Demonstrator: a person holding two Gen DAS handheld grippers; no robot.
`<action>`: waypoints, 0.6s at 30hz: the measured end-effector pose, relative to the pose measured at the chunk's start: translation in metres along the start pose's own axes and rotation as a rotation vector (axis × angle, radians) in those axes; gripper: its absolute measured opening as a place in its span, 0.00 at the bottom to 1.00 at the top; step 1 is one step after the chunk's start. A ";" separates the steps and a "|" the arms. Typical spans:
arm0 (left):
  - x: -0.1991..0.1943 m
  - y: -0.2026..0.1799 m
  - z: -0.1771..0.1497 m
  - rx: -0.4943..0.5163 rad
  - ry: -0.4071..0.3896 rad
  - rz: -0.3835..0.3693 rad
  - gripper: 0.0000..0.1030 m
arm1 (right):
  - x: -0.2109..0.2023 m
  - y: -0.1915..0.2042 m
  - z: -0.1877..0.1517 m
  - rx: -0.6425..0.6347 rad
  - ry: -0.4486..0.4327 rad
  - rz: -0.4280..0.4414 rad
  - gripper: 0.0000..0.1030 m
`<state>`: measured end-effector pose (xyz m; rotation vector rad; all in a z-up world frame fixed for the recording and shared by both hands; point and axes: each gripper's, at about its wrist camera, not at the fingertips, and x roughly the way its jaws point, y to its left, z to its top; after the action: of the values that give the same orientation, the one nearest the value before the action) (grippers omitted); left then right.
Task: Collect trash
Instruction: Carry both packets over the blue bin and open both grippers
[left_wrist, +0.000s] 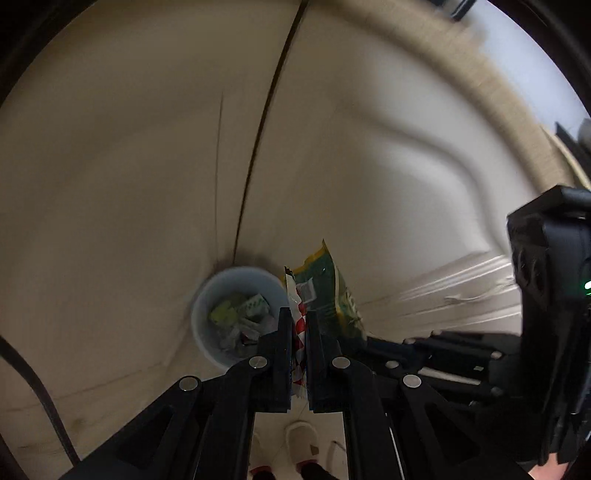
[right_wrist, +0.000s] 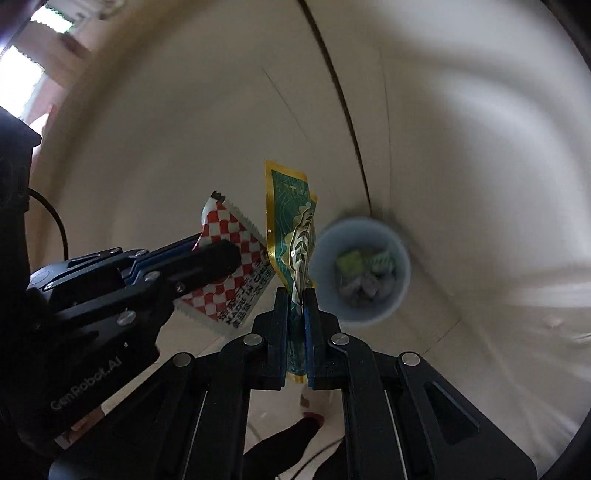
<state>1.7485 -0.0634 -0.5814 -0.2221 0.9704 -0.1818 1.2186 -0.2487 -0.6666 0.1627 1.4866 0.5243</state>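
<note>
1. Pale beige flooring (left_wrist: 129, 166) fills most of both wrist views, crossed by a thin dark seam (left_wrist: 264, 122) that runs from the far side down toward a bin; much of the surround is smeared by motion blur

2. On that floor stands a small light-blue trash bin (left_wrist: 207, 302), seen from above, with crumpled papers and a green-and-white packet (left_wrist: 255, 306) already inside

3. Clenched on a red-and-white checkered wrapper (left_wrist: 300, 328), the left gripper (left_wrist: 298, 325) has its two black fingers pressed against the wrapper's sides; in the left wrist view the wrapper's edge stands up just right of the bin's rim

4. From the right wrist view that same wrapper (right_wrist: 229, 266) shows flat, with a serrated edge and black printed text on its near white part, well left of the bin (right_wrist: 400, 258)

5. Squeezed tight on a green-and-gold snack packet (right_wrist: 291, 229), the right gripper (right_wrist: 296, 295) holds the packet upright, its top standing toward the far side and its right edge overlapping the bin's left rim in the picture

6. A black cable (left_wrist: 40, 398) curves over the floor at the near left

7. Between the linkage arms at the near edge, a white slipper (left_wrist: 303, 439) shows
</note>
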 end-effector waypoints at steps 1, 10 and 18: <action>0.018 0.005 -0.005 -0.007 0.007 -0.013 0.02 | 0.015 -0.010 -0.004 0.017 0.003 0.007 0.08; 0.147 0.043 -0.023 0.005 0.008 0.070 0.04 | 0.164 -0.092 -0.008 0.075 0.018 0.041 0.20; 0.149 0.038 -0.038 0.003 0.011 0.158 0.23 | 0.182 -0.116 -0.009 0.070 -0.039 0.030 0.40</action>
<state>1.8012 -0.0688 -0.7309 -0.1412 0.9942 -0.0395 1.2362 -0.2742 -0.8807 0.2489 1.4670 0.4910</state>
